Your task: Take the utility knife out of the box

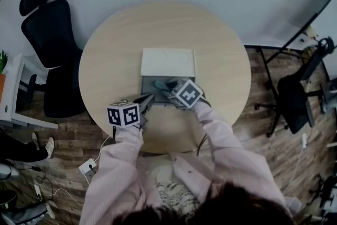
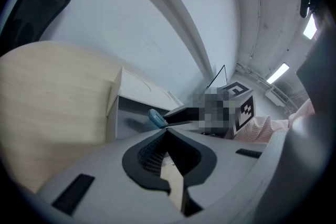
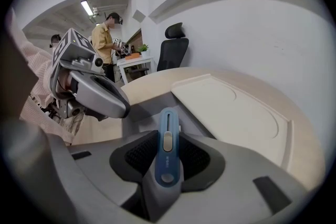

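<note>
My right gripper (image 3: 168, 139) clamps the slim blue plastic utility knife (image 3: 167, 122) just over the open grey box (image 1: 150, 83) — my left gripper (image 2: 168, 131), jaws together, sits at the box's near edge, probably steadying it.

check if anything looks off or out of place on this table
Nothing stands out. The grey rectangular box sits square on the round pale wooden table, its cream lid lying open flat on the far side, and the blue utility knife is held straight in the right claw.
</note>
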`<move>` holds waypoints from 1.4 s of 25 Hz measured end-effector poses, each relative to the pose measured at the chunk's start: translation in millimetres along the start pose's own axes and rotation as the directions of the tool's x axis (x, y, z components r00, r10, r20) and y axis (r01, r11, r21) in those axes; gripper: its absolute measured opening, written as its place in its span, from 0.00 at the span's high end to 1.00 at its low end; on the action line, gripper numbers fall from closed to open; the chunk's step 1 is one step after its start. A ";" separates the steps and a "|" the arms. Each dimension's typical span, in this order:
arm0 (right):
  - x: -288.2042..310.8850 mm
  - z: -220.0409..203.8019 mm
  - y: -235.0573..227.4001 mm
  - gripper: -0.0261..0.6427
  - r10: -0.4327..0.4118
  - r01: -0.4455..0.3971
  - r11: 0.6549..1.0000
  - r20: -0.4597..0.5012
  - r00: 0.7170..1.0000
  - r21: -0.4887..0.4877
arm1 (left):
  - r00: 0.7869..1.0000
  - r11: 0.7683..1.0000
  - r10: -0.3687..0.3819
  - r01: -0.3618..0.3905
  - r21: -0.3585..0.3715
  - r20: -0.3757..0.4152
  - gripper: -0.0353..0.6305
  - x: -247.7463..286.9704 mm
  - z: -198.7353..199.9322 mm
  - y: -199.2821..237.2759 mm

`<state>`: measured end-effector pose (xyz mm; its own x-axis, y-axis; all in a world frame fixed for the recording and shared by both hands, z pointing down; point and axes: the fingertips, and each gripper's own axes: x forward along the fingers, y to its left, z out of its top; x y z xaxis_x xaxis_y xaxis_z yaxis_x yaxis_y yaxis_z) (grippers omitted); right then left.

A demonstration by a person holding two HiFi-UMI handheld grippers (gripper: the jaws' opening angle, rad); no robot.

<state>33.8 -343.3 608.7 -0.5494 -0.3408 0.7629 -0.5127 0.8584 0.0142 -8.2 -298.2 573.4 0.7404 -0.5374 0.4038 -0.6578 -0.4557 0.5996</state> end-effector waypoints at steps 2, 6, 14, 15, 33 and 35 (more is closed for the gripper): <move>-4.3 2.5 2.2 0.76 0.006 -0.007 1.000 0.029 1.000 0.024 | 1.000 1.000 -0.004 0.004 0.002 0.003 0.93 -1.3 0.2 -0.5; -13.6 6.9 6.4 0.76 0.019 -0.026 0.997 0.088 0.996 0.074 | 1.000 1.000 -0.013 0.013 0.013 0.007 0.93 -4.1 0.9 -3.3; -29.8 14.7 13.7 0.76 0.025 -0.055 0.988 0.202 0.979 0.146 | 1.000 0.999 -0.015 0.014 0.043 0.026 0.93 -12.4 5.5 -3.9; -32.0 16.0 14.6 0.76 0.024 -0.058 0.987 0.215 0.976 0.153 | 0.999 0.999 -0.018 0.017 0.046 0.028 0.93 -13.0 6.2 -4.7; -83.2 46.5 24.4 0.76 -0.008 -0.165 0.941 0.508 0.861 0.295 | 0.992 0.982 -0.075 0.056 0.180 0.098 0.93 -32.6 27.8 -31.8; -89.8 49.6 23.3 0.76 -0.018 -0.175 0.936 0.537 0.844 0.305 | 0.990 0.979 -0.083 0.060 0.197 0.111 0.93 -34.3 30.5 -36.2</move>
<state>38.4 -311.8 508.5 -0.8085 -0.5084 0.2964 -0.5854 0.7462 -0.3171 -14.0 -284.9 516.8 0.7727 -0.5730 0.2731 -0.6262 -0.6181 0.4751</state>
